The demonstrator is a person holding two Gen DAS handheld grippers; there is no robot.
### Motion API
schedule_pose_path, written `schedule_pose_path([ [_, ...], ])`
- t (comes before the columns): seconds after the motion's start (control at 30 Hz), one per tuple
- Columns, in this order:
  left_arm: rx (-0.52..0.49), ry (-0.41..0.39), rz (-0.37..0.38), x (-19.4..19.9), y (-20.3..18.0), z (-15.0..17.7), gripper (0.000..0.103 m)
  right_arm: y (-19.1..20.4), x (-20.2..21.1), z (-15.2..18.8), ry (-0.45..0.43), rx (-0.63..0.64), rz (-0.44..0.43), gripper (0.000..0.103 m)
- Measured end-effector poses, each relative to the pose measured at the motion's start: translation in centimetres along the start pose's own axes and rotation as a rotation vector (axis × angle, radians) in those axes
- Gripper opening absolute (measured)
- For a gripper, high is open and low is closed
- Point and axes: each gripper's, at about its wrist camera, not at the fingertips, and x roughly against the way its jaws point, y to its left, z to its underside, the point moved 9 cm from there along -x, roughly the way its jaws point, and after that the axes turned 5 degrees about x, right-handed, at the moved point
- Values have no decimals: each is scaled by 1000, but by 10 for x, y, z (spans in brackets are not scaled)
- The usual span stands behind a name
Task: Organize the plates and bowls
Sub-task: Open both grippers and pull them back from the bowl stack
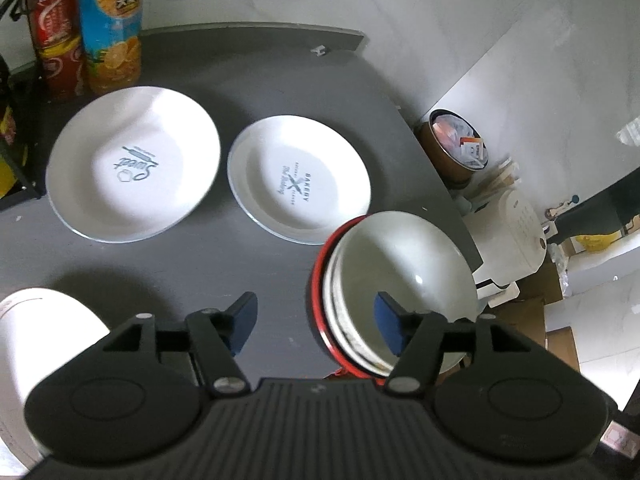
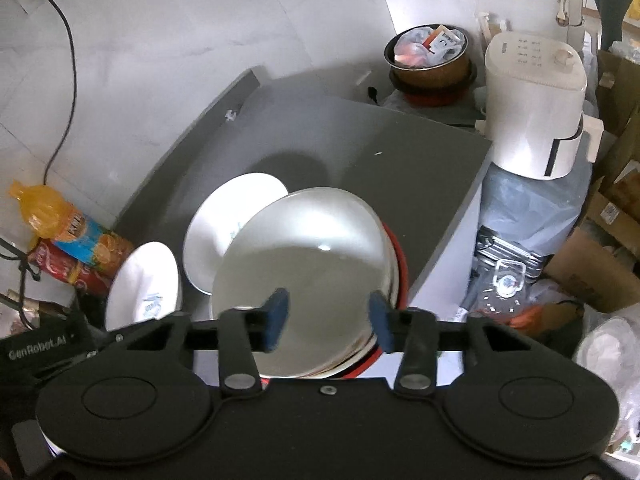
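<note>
The stack of bowls (image 1: 400, 280), a white bowl nested in others with a red one outermost, sits at the near right corner of the grey table (image 1: 248, 72). Just beyond the stack, toward the wall, lies the plate printed "BAKERY" (image 1: 298, 178), its rim almost touching the red bowl; farther left of the stack lies the plate printed "Sweet" (image 1: 134, 164), apart from the first. Behind that plate stand an orange drink bottle (image 1: 112, 24) and red cans (image 1: 56, 36). The left gripper (image 1: 316, 322) hovers spread wide and empty, its right finger over the stack's white interior. The right gripper (image 2: 328, 318) hangs above the same stack (image 2: 308, 272), jaws wide, gripping nothing. Off the table's right edge from the stack stands a white appliance (image 2: 536, 104).
</note>
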Motion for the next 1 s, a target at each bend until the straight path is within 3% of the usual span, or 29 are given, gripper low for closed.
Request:
schedule_pose_path([
  [0.1,6,-12,-5,8,13,1,67,4,-3,5,3,-16,-18,21],
  [0.37,73,-48,-35,28,63,0,72,18,-19,23,68,8,-3,21],
  [0.63,138,-68,-65,43,109,3,73,32,-16,29,74,23,6,23],
  [0.83,175,-91,-92,56,132,7,76,57,-12,30,79,62,-45,35],
  [0.9,182,-97,-105,61,138,8,78,68,-11,29,83,84,-67,46],
  [1.0,183,-103,-133,69,145,12,78,86,-11,30,94,151,-97,51],
])
